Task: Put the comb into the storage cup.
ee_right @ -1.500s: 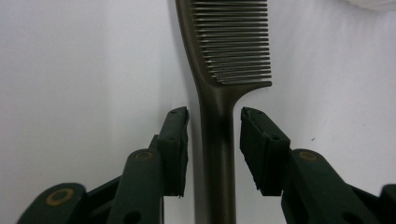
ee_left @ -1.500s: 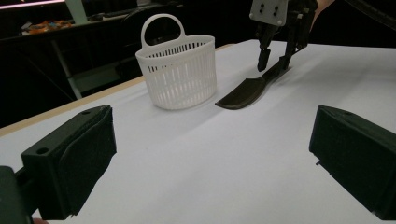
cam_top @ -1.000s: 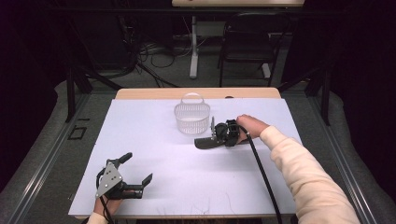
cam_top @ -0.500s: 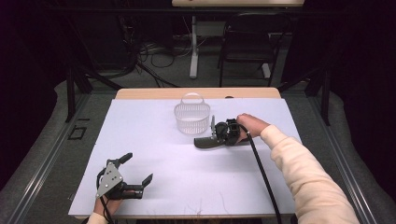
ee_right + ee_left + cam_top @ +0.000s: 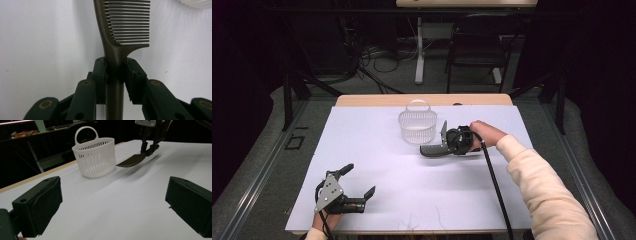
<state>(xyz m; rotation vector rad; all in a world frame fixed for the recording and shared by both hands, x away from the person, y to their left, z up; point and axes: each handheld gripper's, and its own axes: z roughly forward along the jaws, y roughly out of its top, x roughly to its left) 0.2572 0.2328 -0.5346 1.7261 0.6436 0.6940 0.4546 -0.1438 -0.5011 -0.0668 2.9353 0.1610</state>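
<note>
Comb clamped by right gripper beside the basket

Left gripper (image 5: 357,189) sits low at the near left corner of the table (image 5: 377,150), held in the person's left hand (image 5: 324,220), with its grey three-cornered plate facing up in the high view. Its fingers (image 5: 37,207) stand wide apart with nothing between them, and bare white table shows in the gap in the left gripper view.

Further along, toward the far middle of the table, stands a white slatted basket (image 5: 417,125), upright, with its loop handle rising at the back. In the left gripper view the basket (image 5: 95,157) sits on the white surface, and the toothed end of the comb reaches close to its side; whether the two touch cannot be told.

Right of the basket lies the dark comb (image 5: 434,149), roughly level and just above the table, casting a shadow beneath it. The right gripper (image 5: 447,145) holds it: in the right gripper view the fingers (image 5: 100,75) are pressed against either side of the comb's (image 5: 125,25) narrow handle, just below the teeth, with the teeth pointing away from the camera. The person's right hand (image 5: 487,135) and cream sleeve (image 5: 547,195) come in from the lower right, a black cable trailing along the arm.
</note>
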